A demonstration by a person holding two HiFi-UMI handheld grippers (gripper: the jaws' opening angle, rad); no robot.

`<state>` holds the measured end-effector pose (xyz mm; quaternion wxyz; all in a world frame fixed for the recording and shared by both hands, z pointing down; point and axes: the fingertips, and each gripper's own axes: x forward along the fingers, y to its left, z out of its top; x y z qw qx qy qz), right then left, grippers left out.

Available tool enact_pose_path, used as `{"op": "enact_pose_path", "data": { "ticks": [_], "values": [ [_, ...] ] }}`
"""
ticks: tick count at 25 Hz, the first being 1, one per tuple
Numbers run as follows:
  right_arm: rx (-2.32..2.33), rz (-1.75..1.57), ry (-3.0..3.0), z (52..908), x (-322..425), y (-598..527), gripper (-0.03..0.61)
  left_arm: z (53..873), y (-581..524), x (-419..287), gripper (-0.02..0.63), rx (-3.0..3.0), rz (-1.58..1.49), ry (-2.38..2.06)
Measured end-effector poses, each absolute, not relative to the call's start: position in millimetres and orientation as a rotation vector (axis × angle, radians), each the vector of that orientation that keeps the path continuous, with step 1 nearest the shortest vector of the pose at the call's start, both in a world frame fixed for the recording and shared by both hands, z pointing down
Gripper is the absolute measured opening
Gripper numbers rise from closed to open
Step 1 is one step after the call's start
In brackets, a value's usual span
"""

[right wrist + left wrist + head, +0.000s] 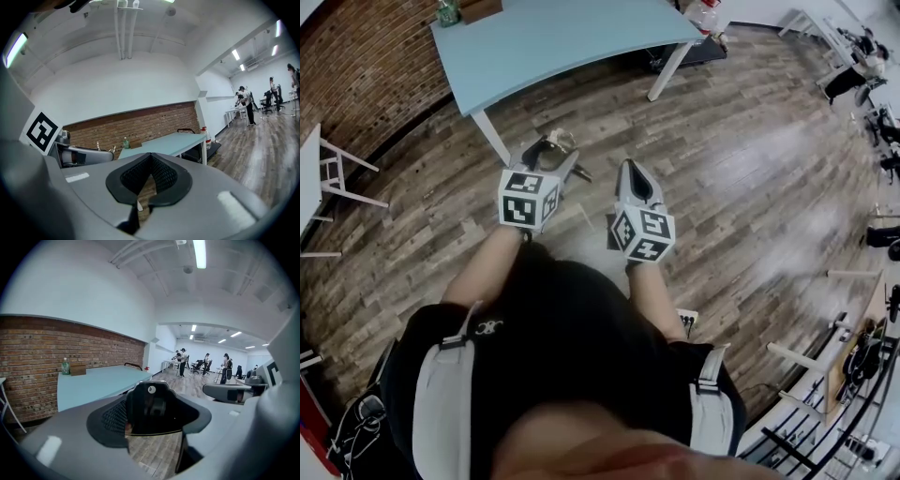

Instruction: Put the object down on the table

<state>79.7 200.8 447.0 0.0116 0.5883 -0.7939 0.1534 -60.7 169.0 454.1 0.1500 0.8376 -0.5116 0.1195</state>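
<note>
1. The left gripper [157,414] has its jaws spread wide and clamped on a dark object [154,401], which fills the gap between the pads. The long axis of the object cannot be read from any view.
2. The light blue table [581,42] lies ahead of the held object and well apart from it, with bare wooden floor [741,159] between them. This gap is what the coming move has to close.
3. The right gripper [150,161] is empty, its jaws pressed together at the tips. It rides just beside the left one, so the left hand is the one that matters.
4. A green bottle [447,11] and a brown box [481,8] stand at the table's far left corner; the near half looks free.
5. The near table leg [492,136] stands just ahead of the object.
</note>
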Motion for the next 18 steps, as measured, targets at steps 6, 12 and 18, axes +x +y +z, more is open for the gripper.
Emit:
{"op": "enact_pose_path", "data": {
  "ticks": [6,12,18],
  "values": [
    [1.890,0.461,-2.462,441,103,207,0.014,451,165,-41,0.288,2.437,0.380,-1.443],
    [1.941,0.452,-2.432,442,114,200,0.014,453,153,-28,0.288,2.492,0.419,-1.411],
    [1.960,0.399,-2.406,436,124,175,0.014,448,120,-12,0.288,2.522,0.393,-1.372]
  ]
}}
